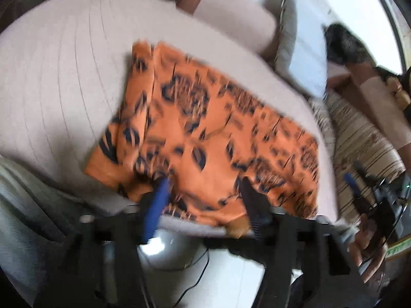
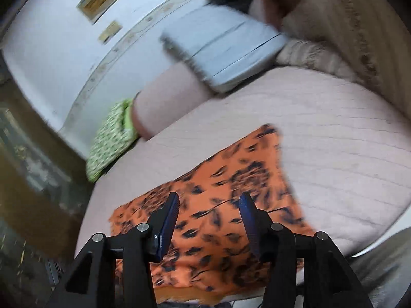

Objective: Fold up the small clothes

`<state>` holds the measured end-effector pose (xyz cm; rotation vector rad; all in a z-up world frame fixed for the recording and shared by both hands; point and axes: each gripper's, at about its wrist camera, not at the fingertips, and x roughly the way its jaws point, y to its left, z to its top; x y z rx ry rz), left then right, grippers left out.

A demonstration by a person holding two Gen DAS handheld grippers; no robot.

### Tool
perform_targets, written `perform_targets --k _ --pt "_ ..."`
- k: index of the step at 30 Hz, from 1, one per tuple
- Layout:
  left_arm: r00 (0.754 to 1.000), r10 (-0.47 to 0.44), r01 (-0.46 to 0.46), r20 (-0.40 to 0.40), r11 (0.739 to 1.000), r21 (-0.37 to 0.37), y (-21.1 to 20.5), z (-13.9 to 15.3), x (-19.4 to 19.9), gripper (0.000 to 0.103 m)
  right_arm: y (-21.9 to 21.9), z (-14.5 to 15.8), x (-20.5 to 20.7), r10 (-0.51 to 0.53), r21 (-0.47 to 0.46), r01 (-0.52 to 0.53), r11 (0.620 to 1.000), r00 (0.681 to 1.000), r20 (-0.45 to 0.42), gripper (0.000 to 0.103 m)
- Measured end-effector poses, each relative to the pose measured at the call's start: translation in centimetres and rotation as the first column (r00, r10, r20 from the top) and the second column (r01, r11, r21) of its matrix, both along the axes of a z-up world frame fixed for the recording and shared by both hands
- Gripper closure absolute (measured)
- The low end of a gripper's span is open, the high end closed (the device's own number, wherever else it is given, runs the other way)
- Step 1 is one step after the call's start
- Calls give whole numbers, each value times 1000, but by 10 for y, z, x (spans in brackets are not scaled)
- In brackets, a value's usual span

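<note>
An orange garment with a black leaf print (image 1: 213, 133) lies spread flat on a pale pink quilted cushion (image 1: 64, 77). My left gripper (image 1: 203, 182) is open over the garment's near edge, with nothing between its fingers. In the right wrist view the same garment (image 2: 221, 205) lies on the cushion (image 2: 346, 141). My right gripper (image 2: 209, 200) is open above its middle and holds nothing. The right gripper also shows at the far right of the left wrist view (image 1: 359, 177). Both views are blurred by motion.
A pale pink bolster (image 2: 167, 97) and a grey-white pillow (image 2: 226, 48) lie at the back of the cushion. A green patterned cloth (image 2: 110, 138) sits beside the bolster. A striped beige cushion (image 1: 364, 138) lies to the right. White floor with a cable (image 1: 200, 269) is below.
</note>
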<state>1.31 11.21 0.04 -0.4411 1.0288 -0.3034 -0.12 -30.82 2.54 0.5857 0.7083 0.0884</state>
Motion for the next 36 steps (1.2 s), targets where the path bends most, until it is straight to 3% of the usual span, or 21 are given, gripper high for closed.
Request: perform_targets --k 3,5,9,12,15,17,20,24,29,36 --pt "999 43 -43 26 999 -1 13 20 15 38 43 8 8 129 -18 -129 991 991 -22 56" --pt "995 96 -96 -13 995 -12 28 24 35 38 66 18 15 191 -13 -192 981 981 -24 56" --pt "980 180 -190 -90 974 -126 64 7 70 38 111 25 41 260 18 -259 966 964 -47 56" --pt "972 205 -215 -112 973 -86 76 -16 68 39 149 11 67 322 20 -322 946 936 -141 56" --pt "969 174 -205 -177 963 -174 83 -31 67 39 175 -6 84 385 43 -384 922 904 -188 56" --pt "972 170 -194 -159 970 -147 83 -28 67 38 192 -18 96 421 67 -417 906 881 -217 56" --pt "970 161 -182 -183 978 -105 83 -34 70 38 209 -34 114 446 129 -427 895 857 -259 56" --pt "954 165 -202 -250 971 -127 90 -47 70 39 223 -42 130 449 148 -424 894 848 -283 56" --pt "946 174 -198 -273 978 -62 90 -51 69 38 234 -49 148 451 194 -408 892 830 -329 56" --pt "931 147 -197 -334 973 -123 96 -64 69 38 241 -55 168 418 165 -384 908 818 -395 56"
